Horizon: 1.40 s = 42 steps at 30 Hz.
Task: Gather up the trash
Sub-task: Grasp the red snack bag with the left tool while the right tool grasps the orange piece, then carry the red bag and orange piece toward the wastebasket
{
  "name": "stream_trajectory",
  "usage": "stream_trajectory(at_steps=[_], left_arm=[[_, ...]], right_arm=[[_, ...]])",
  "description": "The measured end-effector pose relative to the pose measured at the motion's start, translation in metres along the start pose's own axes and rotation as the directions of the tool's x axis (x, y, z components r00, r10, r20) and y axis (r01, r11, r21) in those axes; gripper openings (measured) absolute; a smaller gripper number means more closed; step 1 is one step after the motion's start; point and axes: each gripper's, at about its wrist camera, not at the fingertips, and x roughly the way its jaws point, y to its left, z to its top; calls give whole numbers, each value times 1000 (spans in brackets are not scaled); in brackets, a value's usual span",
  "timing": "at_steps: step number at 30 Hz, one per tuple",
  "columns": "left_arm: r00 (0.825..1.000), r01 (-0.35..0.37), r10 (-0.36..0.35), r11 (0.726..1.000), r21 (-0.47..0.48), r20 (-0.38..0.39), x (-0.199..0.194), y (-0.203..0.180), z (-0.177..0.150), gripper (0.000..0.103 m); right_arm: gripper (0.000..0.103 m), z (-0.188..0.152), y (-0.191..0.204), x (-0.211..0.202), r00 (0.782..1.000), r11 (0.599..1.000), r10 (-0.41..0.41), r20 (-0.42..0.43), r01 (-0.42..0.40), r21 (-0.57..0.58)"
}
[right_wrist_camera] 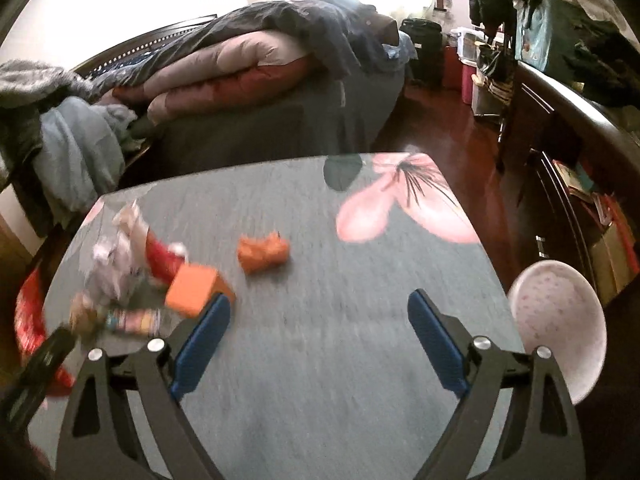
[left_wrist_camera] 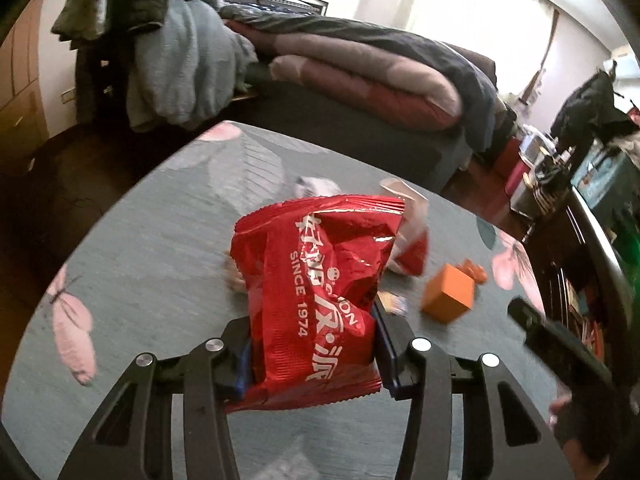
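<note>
My left gripper (left_wrist_camera: 312, 322) is shut on a crinkled red snack bag (left_wrist_camera: 316, 272), held clear above the grey flowered table (left_wrist_camera: 160, 264). Behind the bag lie a red-and-white wrapper (left_wrist_camera: 414, 240), an orange box (left_wrist_camera: 448, 294) and crumpled orange scrap (left_wrist_camera: 474, 270). My right gripper (right_wrist_camera: 319, 300) stands open over bare tablecloth, nothing between its blue pads (right_wrist_camera: 434, 336). Just left of its left finger are the orange box (right_wrist_camera: 196, 292), crumpled white paper (right_wrist_camera: 112, 268), a small colourful wrapper (right_wrist_camera: 132, 320) and the orange scrap (right_wrist_camera: 262, 254).
A round white dotted container (right_wrist_camera: 560, 320) stands beside the table's right edge. A bed with folded quilts (right_wrist_camera: 248, 68) lies beyond the table. Dark shelving (right_wrist_camera: 568, 184) with clutter runs along the right, over a red-brown floor (right_wrist_camera: 452, 140).
</note>
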Motion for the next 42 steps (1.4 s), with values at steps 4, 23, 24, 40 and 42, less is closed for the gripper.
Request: stream_trajectory(at_steps=[4, 23, 24, 40, 42], left_arm=[[1000, -1, 1, 1000, -28, 10, 0, 16, 7, 48], [1000, 15, -14, 999, -30, 15, -1, 26, 12, 49], [1000, 15, -15, 999, -28, 17, -2, 26, 12, 49], [998, -27, 28, 1000, -16, 53, -23, 26, 12, 50], [998, -24, 24, 1000, -9, 54, -28, 22, 9, 50]], right_arm=[[90, 23, 14, 26, 1000, 1000, -23, -8, 23, -15], [56, 47, 50, 88, 971, 993, 34, -236, -59, -99], [52, 46, 52, 91, 967, 992, 48, -251, -75, -98], [25, 36, 32, 28, 991, 993, 51, -122, -63, -96], [25, 28, 23, 13, 992, 994, 56, -114, -66, -85]])
